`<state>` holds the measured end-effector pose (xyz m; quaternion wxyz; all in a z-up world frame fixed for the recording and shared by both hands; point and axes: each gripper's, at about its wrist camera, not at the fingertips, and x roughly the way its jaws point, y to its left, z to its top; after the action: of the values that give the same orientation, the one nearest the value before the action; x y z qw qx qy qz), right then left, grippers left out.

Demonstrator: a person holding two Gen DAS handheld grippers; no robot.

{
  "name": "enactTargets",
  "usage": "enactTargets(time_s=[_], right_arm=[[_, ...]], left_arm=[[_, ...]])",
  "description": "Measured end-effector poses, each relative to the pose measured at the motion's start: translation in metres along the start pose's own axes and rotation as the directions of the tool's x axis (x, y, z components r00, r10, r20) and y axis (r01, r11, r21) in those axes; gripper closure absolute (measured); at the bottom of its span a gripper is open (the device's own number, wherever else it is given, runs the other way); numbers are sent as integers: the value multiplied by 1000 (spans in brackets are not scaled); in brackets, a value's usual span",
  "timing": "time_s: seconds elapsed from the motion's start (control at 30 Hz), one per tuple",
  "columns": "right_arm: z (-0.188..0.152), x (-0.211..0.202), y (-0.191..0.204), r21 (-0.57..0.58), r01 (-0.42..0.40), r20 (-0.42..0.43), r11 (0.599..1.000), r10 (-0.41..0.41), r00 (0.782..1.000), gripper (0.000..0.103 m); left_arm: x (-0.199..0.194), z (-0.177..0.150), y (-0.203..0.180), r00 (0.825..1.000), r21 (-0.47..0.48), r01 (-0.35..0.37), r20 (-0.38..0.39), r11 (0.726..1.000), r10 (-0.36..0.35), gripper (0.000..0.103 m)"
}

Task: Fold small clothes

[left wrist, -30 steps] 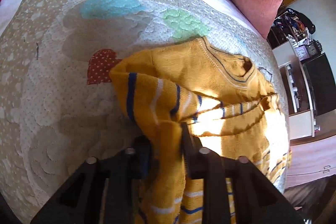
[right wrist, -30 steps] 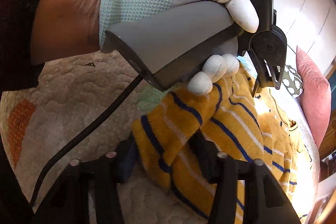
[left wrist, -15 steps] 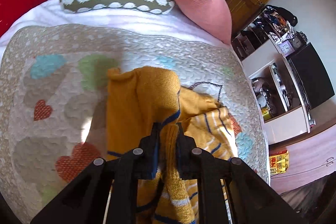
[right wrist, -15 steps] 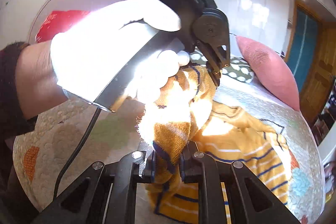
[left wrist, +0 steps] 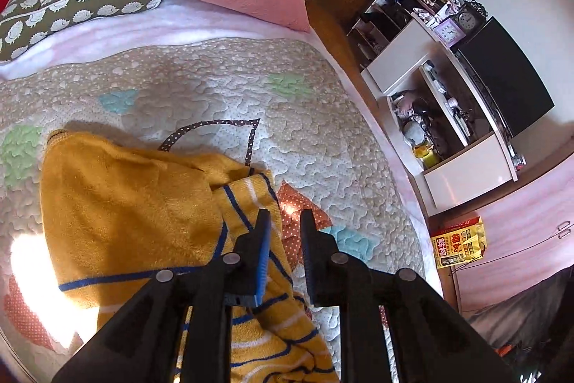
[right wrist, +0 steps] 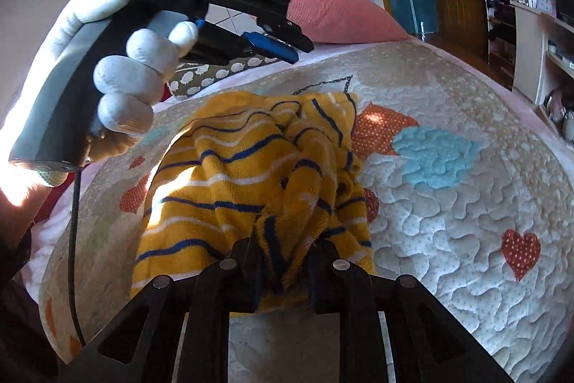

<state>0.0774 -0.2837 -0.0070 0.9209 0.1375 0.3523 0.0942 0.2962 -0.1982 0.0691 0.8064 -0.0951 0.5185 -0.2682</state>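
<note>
Mid-fold: yellow striped sweater heaped on quilt, sleeve thrown across body.
L gripper opening, nothing between jaws, clear of cloth; R gripper opening w/ hem bunched between, to lay it down.

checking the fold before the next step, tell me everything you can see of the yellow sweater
The yellow sweater is a small mustard knit with thin blue and white stripes. It lies bunched and partly folded on the quilt, with a plain fuzzy panel, seemingly its inside, turned up in the left wrist view. The right gripper, jaws opening, has a fold of it between its fingers. The left gripper, also opening, is empty above it.
</note>
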Motion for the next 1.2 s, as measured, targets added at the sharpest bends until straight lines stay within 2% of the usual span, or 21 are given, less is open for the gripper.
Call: enactTargets(time_s=[0.07, 0.23, 0.37, 0.43, 0.47, 0.57, 0.63, 0.73, 0.77, 0.8, 0.83, 0.87, 0.93, 1.03, 1.13, 1.2], right_arm=[[-1, -6, 0, 13, -10, 5, 1000, 10, 1000, 81], [1, -16, 0, 45, -38, -20, 998, 39, 999, 81], [16, -54, -4, 70, -66, 56, 995, 62, 997, 70], [35, -62, 1, 48, -53, 91, 997, 48, 995, 61], [48, -57, 1, 39, -53, 91, 998, 50, 995, 57], [83, -19, 10, 14, -98, 11, 995, 98, 995, 55], [104, 19, 14, -7, -68, -55, 998, 67, 996, 55], [124, 78, 4, 66, -62, -183, 996, 74, 980, 55], [126, 100, -5, 116, -96, -224, 989, 121, 967, 56], [126, 116, -11, 177, -152, -267, 972, 196, 944, 73], [124, 123, -13, 216, -178, -278, 960, 236, 931, 87], [124, 125, -13, 221, -191, -282, 956, 250, 926, 89], [128, 116, -8, 158, -160, -262, 974, 198, 944, 90], [139, 106, -8, 83, -37, -230, 996, 55, 972, 92], [147, 107, -15, 49, 100, -210, 994, -88, 974, 92], [144, 118, -21, 32, 169, -229, 985, -157, 961, 92]], left_arm=[[-23, -9, 9, 999, -11, -31, 41, 999, 31, 73], [-84, -50, 50, 982, -60, -139, 120, 989, 145, 60], [-122, -104, 75, 946, -36, -260, 190, 965, 262, 59], [-134, -131, 85, 938, -64, -274, 202, 960, 281, 59], [-138, -145, 89, 941, -80, -260, 201, 962, 271, 59], [-146, -184, 93, 946, -128, -224, 211, 966, 247, 59], [-149, -206, 93, 948, -148, -202, 218, 968, 231, 59], [-152, -229, 94, 955, -176, -169, 213, 970, 205, 59], [-152, -235, 94, 957, -186, -163, 211, 969, 201, 59], [-151, -240, 95, 957, -192, -162, 208, 968, 202, 59], [-151, -244, 95, 957, -192, -169, 204, 967, 207, 59], [-150, -247, 95, 955, -188, -179, 203, 966, 217, 59], [-149, -251, 94, 949, -179, -202, 206, 963, 238, 59], [-144, -255, 100, 949, -190, -206, 199, 960, 243, 59], [-140, -259, 107, 956, -219, -187, 182, 957, 229, 59], [-138, -262, 109, 958, -224, -183, 176, 957, 224, 59]])
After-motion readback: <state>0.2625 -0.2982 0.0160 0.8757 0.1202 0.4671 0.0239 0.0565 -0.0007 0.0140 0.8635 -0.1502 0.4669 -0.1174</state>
